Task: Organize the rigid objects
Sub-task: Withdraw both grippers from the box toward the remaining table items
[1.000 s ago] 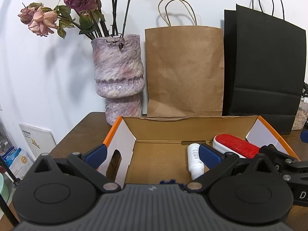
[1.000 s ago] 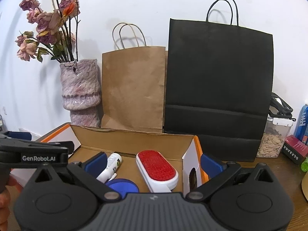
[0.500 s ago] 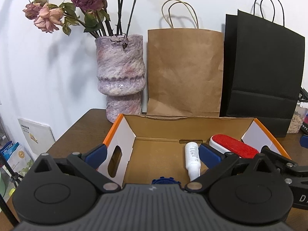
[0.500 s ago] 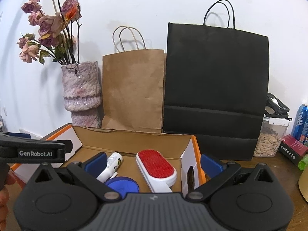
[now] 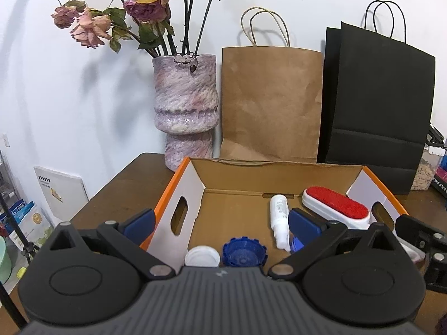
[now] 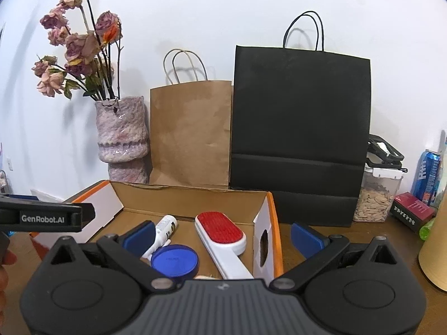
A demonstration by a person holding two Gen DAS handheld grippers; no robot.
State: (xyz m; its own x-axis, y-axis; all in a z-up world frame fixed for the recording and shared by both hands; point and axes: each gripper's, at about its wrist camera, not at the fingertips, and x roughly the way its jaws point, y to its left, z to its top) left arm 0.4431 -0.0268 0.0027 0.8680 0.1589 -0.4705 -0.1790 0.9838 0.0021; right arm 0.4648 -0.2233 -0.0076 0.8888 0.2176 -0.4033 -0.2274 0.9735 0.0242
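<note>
An open cardboard box [image 5: 195, 187] [image 6: 268, 212] with orange edges sits on the brown table. Inside lie a red-and-white lint brush [image 5: 335, 208] [image 6: 220, 230], a white tube [image 5: 279, 217] [image 6: 166, 229], a blue round lid [image 6: 174, 261], a blue ridged cap [image 5: 243, 255] and a white cap [image 5: 202, 255]. My left gripper [image 5: 220, 222] is open above the box's near left part, holding nothing. My right gripper [image 6: 222, 236] is open above the near right part, straddling the right wall, with nothing held.
Behind the box stand a mottled pink vase [image 5: 185, 109] with dried roses, a brown paper bag [image 5: 271, 106] and a black paper bag [image 6: 300, 131]. At the right are a clear container of chips [image 6: 374, 198], a blue can [image 6: 427, 176] and a dark red box [image 6: 413, 210].
Both grippers have pulled back and risen a little, so more of the box floor shows. The blue ridged cap and white cap have come into the left wrist view.
</note>
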